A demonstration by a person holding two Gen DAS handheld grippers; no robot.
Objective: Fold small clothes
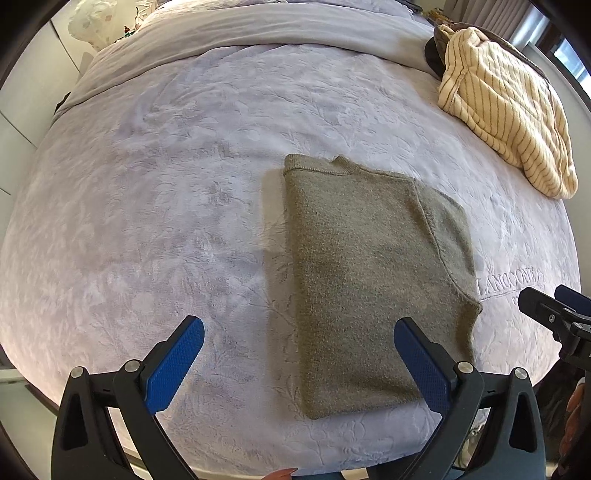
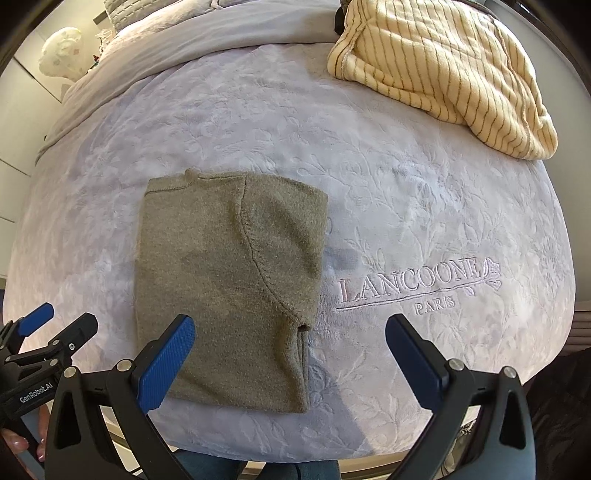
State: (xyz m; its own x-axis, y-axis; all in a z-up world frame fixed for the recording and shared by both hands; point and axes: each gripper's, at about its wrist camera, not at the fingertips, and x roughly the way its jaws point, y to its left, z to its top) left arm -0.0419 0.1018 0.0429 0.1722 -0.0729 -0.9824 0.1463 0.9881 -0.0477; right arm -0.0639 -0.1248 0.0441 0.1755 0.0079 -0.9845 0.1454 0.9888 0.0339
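Observation:
An olive-green knit garment (image 1: 369, 273) lies folded into a long rectangle on the lilac bed cover (image 1: 166, 184). It also shows in the right wrist view (image 2: 221, 280), with a curved seam across it. My left gripper (image 1: 299, 328) is open and empty, held above the garment's near left part. My right gripper (image 2: 290, 326) is open and empty, above the garment's near right edge. The right gripper also shows at the right edge of the left wrist view (image 1: 554, 306), and the left gripper shows at the left edge of the right wrist view (image 2: 55, 321).
A cream, brown-striped fleece garment (image 2: 443, 70) lies crumpled at the far right of the bed, also in the left wrist view (image 1: 509, 114). A grey duvet (image 1: 258, 26) is folded across the far end. Embroidered lettering (image 2: 417, 284) marks the cover. The bed's near edge is just below the grippers.

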